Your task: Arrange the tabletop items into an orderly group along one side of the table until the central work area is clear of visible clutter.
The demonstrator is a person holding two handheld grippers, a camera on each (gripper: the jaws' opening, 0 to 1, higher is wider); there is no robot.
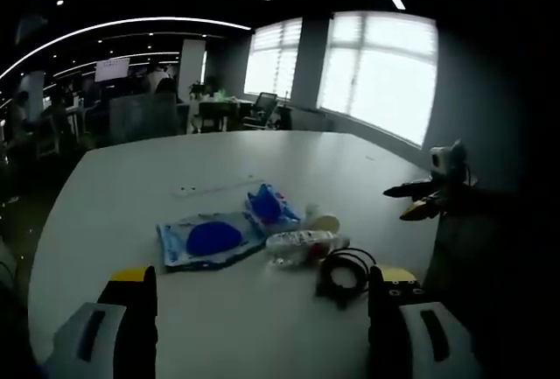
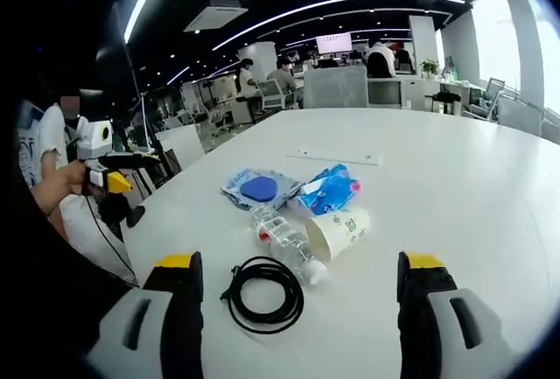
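Left tool [image 1: 262, 309] and right tool [image 2: 297, 305] released, level above table [image 2: 455, 186], facing cable [image 2: 262, 294].

Both views face the same table [image 1: 131, 186] clutter from opposite sides.

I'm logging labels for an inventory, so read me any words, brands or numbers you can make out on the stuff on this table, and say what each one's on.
No text can be read.
Paper cup: green print, too small to read.
Plastic bottle: red and white label, blurred.
Blue packets: printing blurred.
Flat pouch: no legible text.
Wall screen: too far to read.
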